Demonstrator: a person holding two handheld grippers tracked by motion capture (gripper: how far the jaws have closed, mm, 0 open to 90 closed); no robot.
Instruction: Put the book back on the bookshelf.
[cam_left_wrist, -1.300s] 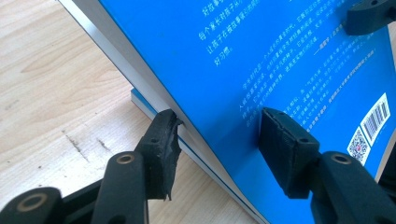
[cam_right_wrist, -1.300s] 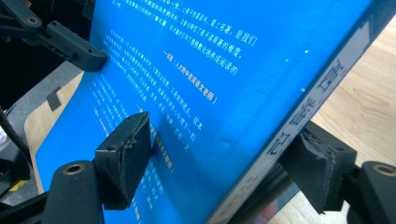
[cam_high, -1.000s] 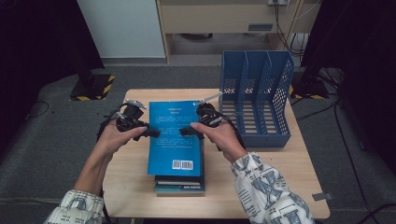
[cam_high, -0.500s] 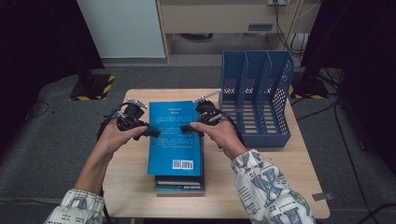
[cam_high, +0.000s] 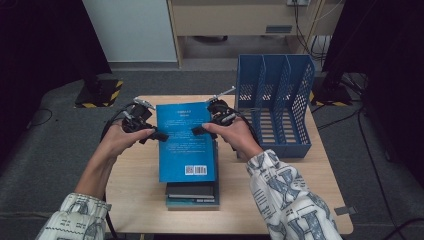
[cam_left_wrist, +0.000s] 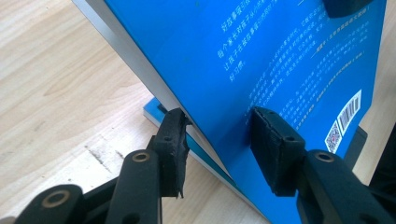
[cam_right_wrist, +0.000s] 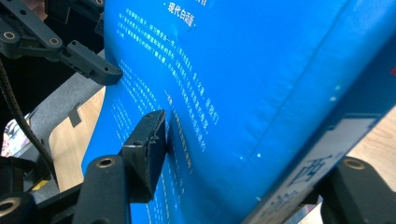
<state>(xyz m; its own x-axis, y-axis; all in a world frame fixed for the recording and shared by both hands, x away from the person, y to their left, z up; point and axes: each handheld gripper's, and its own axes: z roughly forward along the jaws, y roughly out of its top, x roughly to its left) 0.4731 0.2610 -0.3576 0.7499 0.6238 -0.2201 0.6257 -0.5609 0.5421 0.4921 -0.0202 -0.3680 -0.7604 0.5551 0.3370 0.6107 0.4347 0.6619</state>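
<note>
I have the top book (cam_high: 186, 142) pinched from both long edges, tilted up off the stack (cam_high: 192, 192) on the table (cam_high: 135, 200). The left gripper (cam_high: 150, 134) and right gripper (cam_high: 210, 129) have both just been closing, jaws now clamped across the cover. I judge the lift is starting; next it calls for swinging the book upright toward the blue rack (cam_high: 280, 100) and into a slot.

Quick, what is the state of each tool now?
Left tool: closing on the blue book.
Right tool: closing on the same book.
</note>
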